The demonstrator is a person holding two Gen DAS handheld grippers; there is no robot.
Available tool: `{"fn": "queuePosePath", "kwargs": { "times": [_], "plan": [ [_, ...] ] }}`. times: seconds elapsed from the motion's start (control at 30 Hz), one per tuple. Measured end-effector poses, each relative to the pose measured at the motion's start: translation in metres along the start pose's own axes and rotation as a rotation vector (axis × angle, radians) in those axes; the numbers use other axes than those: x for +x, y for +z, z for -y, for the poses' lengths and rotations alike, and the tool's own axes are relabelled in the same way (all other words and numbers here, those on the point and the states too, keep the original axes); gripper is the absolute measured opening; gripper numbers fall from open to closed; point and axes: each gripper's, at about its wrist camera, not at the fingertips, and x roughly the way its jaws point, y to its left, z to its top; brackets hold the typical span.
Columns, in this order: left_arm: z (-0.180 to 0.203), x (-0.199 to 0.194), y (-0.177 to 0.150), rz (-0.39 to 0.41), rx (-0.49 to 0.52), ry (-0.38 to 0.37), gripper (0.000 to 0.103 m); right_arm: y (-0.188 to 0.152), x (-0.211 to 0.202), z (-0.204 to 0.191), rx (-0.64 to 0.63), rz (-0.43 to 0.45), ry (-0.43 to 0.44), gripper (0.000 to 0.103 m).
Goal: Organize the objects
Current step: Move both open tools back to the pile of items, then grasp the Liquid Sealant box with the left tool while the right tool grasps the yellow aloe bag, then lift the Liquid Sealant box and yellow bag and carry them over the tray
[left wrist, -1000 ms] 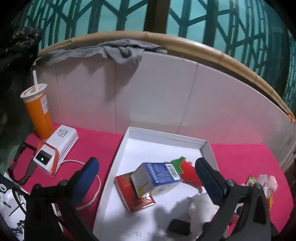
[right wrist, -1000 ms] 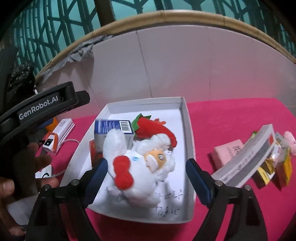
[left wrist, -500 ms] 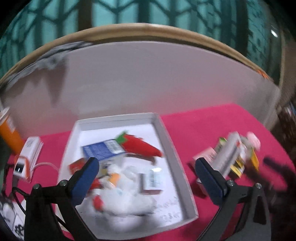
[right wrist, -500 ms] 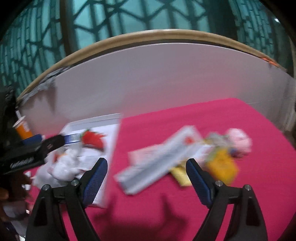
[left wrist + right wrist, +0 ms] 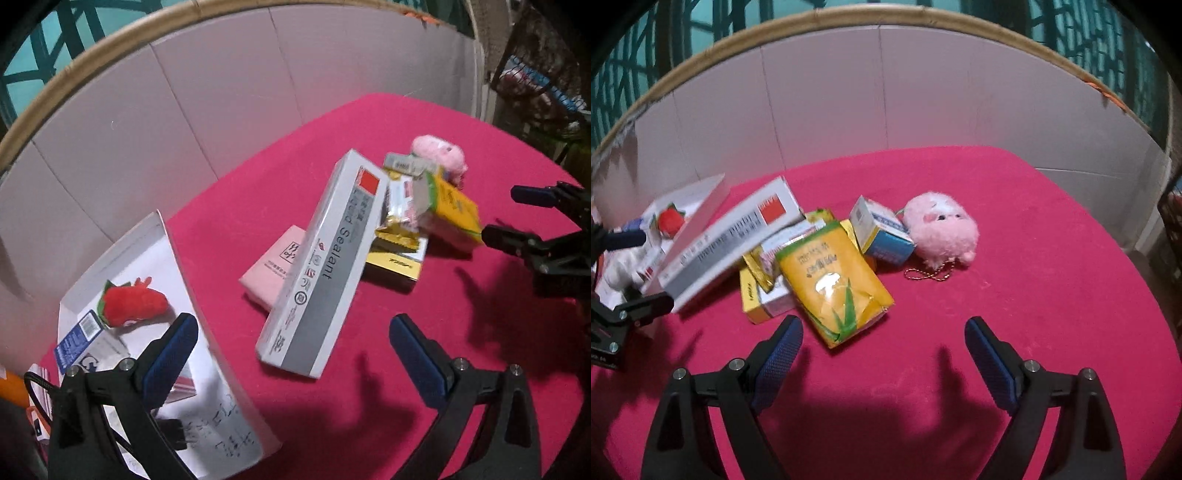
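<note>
1. While both grippers hang over the red cloth, left gripper (image 5: 291,358) gapes wide, holding nothing; right gripper (image 5: 882,354) likewise, jaws just opening further, nothing between them.
2. Done: strawberry toy (image 5: 133,302) and blue carton (image 5: 75,338) lie in the white tray (image 5: 173,254).
3. Left, judging by layout: sealant box (image 5: 325,266), yellow packet (image 5: 834,284), pink plush (image 5: 942,232) piled on the cloth beside the tray.

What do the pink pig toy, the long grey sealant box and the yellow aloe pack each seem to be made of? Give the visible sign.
Pink pig toy: fuzzy plush fabric, soft pile; a metal-looking bead chain lies beside it.
Sealant box: printed card, smooth, sharp folded edges.
Yellow aloe pack: likely coated carton or foil, slightly glossy, creased corners.
</note>
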Motion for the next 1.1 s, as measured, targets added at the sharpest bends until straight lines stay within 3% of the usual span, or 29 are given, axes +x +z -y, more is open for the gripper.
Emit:
{"fn": "queuePosePath", "kwargs": {
  "times": [0.13, 0.53, 0.6, 0.63, 0.67, 0.73, 0.87, 0.97, 1.1],
  "plan": [
    [0.001, 0.018, 0.005, -0.039, 0.007, 0.018, 0.103, 0.008, 0.016, -0.007, -0.031, 0.004, 0.069, 0.092],
    [0.011, 0.05, 0.014, -0.087, 0.036, 0.052, 0.103, 0.022, 0.053, -0.014, -0.022, -0.038, 0.113, 0.092],
    [0.012, 0.051, 0.012, -0.086, 0.027, 0.046, 0.096, 0.02, 0.052, -0.015, -0.018, -0.036, 0.117, 0.084],
    [0.012, 0.05, 0.011, -0.078, 0.021, 0.045, 0.078, 0.019, 0.05, -0.016, -0.019, -0.034, 0.124, 0.072],
    [0.013, 0.05, 0.011, -0.078, 0.017, 0.045, 0.06, 0.018, 0.049, -0.017, -0.023, -0.034, 0.12, 0.07],
    [0.007, 0.047, 0.009, -0.066, -0.015, 0.051, 0.054, 0.014, 0.042, -0.018, -0.032, -0.031, 0.095, 0.06],
    [-0.004, 0.027, 0.004, -0.011, -0.09, 0.01, 0.043, 0.006, 0.024, -0.012, 0.026, 0.003, 0.097, 0.059],
    [-0.01, 0.011, 0.0, 0.021, -0.149, -0.027, 0.042, 0.001, 0.006, -0.005, 0.109, 0.033, 0.128, 0.059],
    [-0.003, -0.007, -0.006, 0.061, -0.155, -0.053, 0.042, -0.006, -0.019, -0.004, 0.164, 0.079, 0.141, 0.059]
  ]
}}
